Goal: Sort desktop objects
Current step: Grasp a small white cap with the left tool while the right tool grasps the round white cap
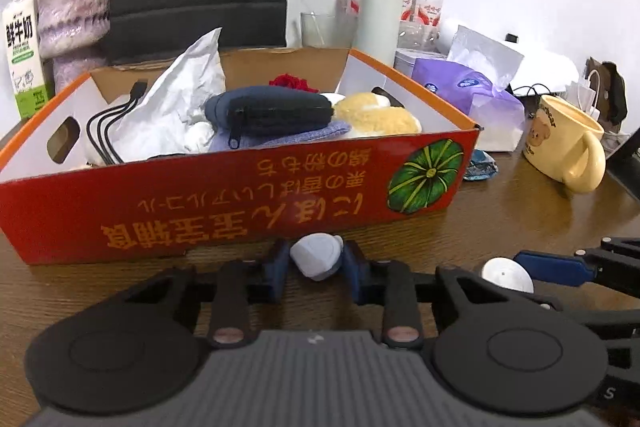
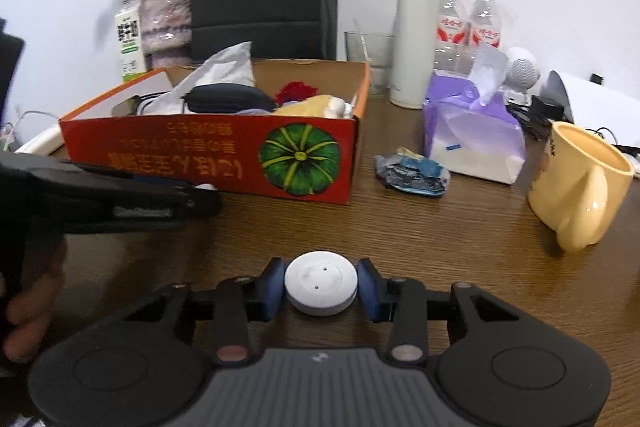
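Right wrist: white disc (image 2: 320, 287) flat, face up, between hand-held gripper (image 2: 321, 289) fingers.

You get bright, even indoor light with soft shadows on the tabletop (image 2: 460, 227), a mild sheen on the yellow mug (image 2: 580, 187), strong fisheye bending with dark corners, and slight softness throughout.

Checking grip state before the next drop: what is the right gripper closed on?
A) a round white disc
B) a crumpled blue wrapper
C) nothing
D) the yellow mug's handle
A: in the right wrist view the right gripper has its blue pads against both sides of the round white disc, above the wooden table.
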`<action>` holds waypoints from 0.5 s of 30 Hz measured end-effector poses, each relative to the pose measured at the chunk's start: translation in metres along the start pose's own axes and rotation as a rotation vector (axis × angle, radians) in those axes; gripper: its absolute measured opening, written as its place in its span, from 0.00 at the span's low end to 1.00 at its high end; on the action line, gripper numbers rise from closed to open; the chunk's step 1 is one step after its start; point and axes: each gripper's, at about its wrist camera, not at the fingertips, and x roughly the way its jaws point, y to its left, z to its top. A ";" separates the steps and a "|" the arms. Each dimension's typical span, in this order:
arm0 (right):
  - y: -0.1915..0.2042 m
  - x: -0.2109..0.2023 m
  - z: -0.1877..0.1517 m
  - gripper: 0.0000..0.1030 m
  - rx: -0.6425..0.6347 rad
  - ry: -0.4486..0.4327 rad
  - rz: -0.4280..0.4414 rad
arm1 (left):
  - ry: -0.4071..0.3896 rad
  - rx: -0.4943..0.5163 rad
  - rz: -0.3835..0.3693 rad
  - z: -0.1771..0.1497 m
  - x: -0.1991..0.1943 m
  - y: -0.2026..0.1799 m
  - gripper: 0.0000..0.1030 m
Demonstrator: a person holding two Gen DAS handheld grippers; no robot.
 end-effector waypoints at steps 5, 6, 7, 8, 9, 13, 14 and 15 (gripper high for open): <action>-0.007 -0.002 0.000 0.37 0.042 -0.004 0.009 | 0.000 -0.005 0.005 -0.003 -0.005 0.000 0.29; -0.008 -0.003 0.000 0.37 0.046 -0.005 0.013 | 0.004 -0.004 0.007 -0.003 -0.008 0.000 0.29; -0.007 -0.004 0.000 0.37 0.044 -0.009 0.015 | -0.001 -0.011 0.009 -0.005 -0.014 0.000 0.29; -0.005 -0.007 -0.001 0.37 0.037 -0.019 0.012 | -0.009 -0.021 0.013 -0.007 -0.022 0.001 0.29; -0.003 -0.009 -0.001 0.37 0.027 -0.032 0.011 | -0.012 -0.031 0.018 -0.010 -0.029 0.003 0.29; 0.006 -0.015 -0.001 0.37 0.009 -0.049 0.061 | -0.021 -0.080 0.033 -0.028 -0.068 0.019 0.29; 0.011 -0.017 -0.001 0.37 0.008 -0.044 0.069 | -0.018 -0.089 0.046 -0.032 -0.076 0.023 0.29; 0.017 -0.019 -0.001 0.37 0.005 -0.037 0.067 | -0.017 -0.098 0.058 -0.037 -0.084 0.027 0.29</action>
